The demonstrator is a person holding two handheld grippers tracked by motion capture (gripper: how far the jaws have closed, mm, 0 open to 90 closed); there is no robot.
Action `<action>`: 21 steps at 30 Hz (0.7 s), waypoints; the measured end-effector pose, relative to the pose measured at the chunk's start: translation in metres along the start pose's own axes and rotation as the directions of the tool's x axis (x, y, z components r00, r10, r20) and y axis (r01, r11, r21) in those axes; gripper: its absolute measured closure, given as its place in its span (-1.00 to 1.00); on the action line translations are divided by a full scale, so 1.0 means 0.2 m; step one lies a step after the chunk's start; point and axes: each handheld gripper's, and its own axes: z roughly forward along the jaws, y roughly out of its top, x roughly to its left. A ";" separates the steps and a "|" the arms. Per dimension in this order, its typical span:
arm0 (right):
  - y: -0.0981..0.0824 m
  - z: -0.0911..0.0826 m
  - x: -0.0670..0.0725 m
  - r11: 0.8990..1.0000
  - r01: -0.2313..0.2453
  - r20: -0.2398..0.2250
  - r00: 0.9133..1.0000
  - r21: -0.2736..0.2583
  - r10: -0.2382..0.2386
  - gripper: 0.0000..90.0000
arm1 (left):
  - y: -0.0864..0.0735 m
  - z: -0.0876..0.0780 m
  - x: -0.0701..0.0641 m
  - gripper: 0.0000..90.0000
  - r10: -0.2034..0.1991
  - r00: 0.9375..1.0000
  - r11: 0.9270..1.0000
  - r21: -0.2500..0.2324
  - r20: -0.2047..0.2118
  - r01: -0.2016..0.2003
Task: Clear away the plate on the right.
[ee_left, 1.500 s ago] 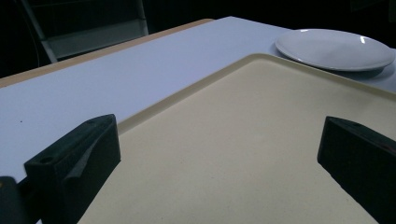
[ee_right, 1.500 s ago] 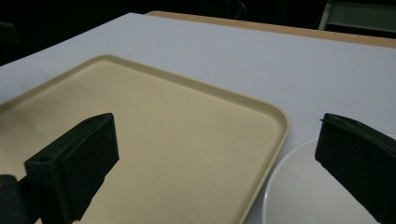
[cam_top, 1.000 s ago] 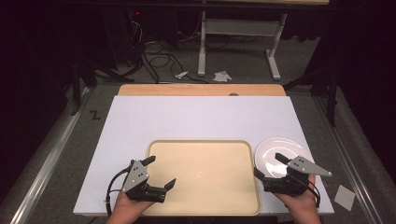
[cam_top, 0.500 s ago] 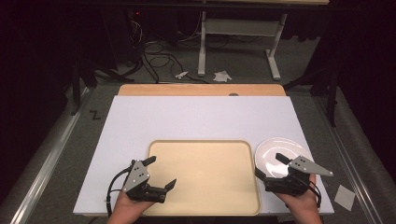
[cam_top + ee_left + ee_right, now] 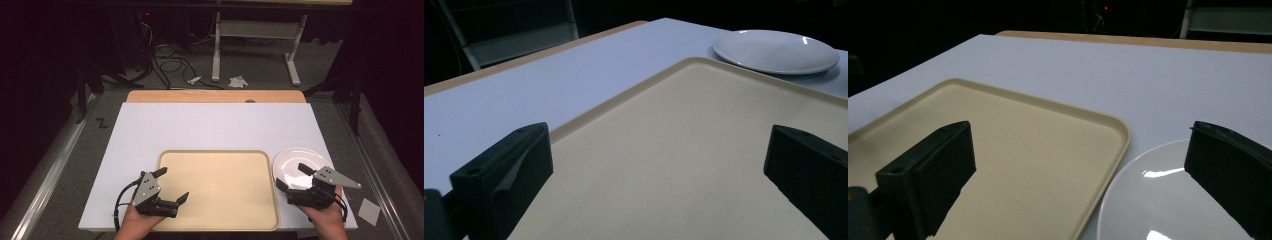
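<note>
My left tool had its jaws spread wide apart with nothing between them, hanging over the near left corner of the tray. In the left gripper view I saw the tray's cream floor running out between the two black jaws. My right tool was just as wide apart and also held nothing; one jaw sat above the near part of the plate, the other beside the tray's right rim. The white plate lay on the bench just right of the tray, and I could not tell whether the two touched. The tray itself rested at the near middle of the white bench top
</note>
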 end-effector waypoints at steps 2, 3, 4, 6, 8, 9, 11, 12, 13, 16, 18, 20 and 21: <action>0.00 -0.01 -0.01 1.000 -0.003 0.005 1.000 -0.004 0.003 -0.99 | 0.00 0.00 0.00 -1.00 0.000 1.000 1.000 0.000 0.000 0.000; 0.00 -0.01 -0.02 1.000 -0.003 0.008 1.000 -0.003 0.003 -0.99 | 0.00 0.00 0.00 -1.00 0.001 1.000 1.000 -0.002 0.001 -0.001; 0.00 -0.01 -0.03 1.000 -0.003 0.009 1.000 -0.006 0.004 -0.99 | 0.00 0.00 0.00 -1.00 0.001 1.000 1.000 -0.004 0.001 -0.001; 0.01 -0.02 -0.03 1.000 0.000 0.012 1.000 -0.005 0.000 -0.98 | 0.00 0.00 0.00 -1.00 0.002 1.000 1.000 -0.003 0.000 -0.002; 0.01 -0.02 -0.03 1.000 0.007 0.017 1.000 -0.010 -0.006 -0.98 | 0.00 0.00 0.00 -1.00 0.005 1.000 1.000 0.000 0.000 -0.005; 0.01 -0.03 -0.03 1.000 0.013 0.021 1.000 -0.008 -0.013 -0.97 | 0.00 0.00 0.00 -0.99 0.005 1.000 1.000 0.000 -0.002 -0.005; 0.01 -0.03 -0.04 1.000 0.013 0.023 1.000 -0.008 -0.013 -0.97 | 0.00 0.00 0.00 -0.99 0.004 1.000 1.000 -0.003 0.000 -0.004; 0.01 -0.03 -0.04 1.000 0.011 0.024 1.000 -0.005 -0.011 -0.97 | 0.00 0.00 0.01 -0.98 0.002 1.000 1.000 -0.004 -0.001 -0.002; 0.01 -0.04 -0.05 1.000 -0.001 0.027 1.000 0.001 0.001 -0.97 | 0.00 -0.01 0.01 -0.97 0.001 1.000 1.000 -0.006 -0.001 -0.001; 0.01 -0.04 -0.06 1.000 -0.013 0.036 0.999 0.006 0.013 -0.97 | 0.00 -0.01 0.01 -0.97 -0.001 1.000 1.000 -0.008 -0.005 0.001; 0.01 -0.05 -0.07 1.000 -0.021 0.040 0.999 0.008 0.020 -0.97 | 0.00 -0.01 0.01 -0.97 0.000 1.000 1.000 -0.006 -0.007 0.000; 0.00 -0.05 -0.09 0.999 -0.040 0.047 0.998 0.012 0.039 -0.97 | 0.00 0.00 0.02 -0.97 -0.001 1.000 1.000 -0.005 -0.015 0.001; 0.00 -0.05 -0.09 0.999 -0.040 0.047 0.998 0.012 0.039 -0.97 | 0.00 0.00 0.02 -0.97 -0.001 1.000 1.000 -0.005 -0.015 0.001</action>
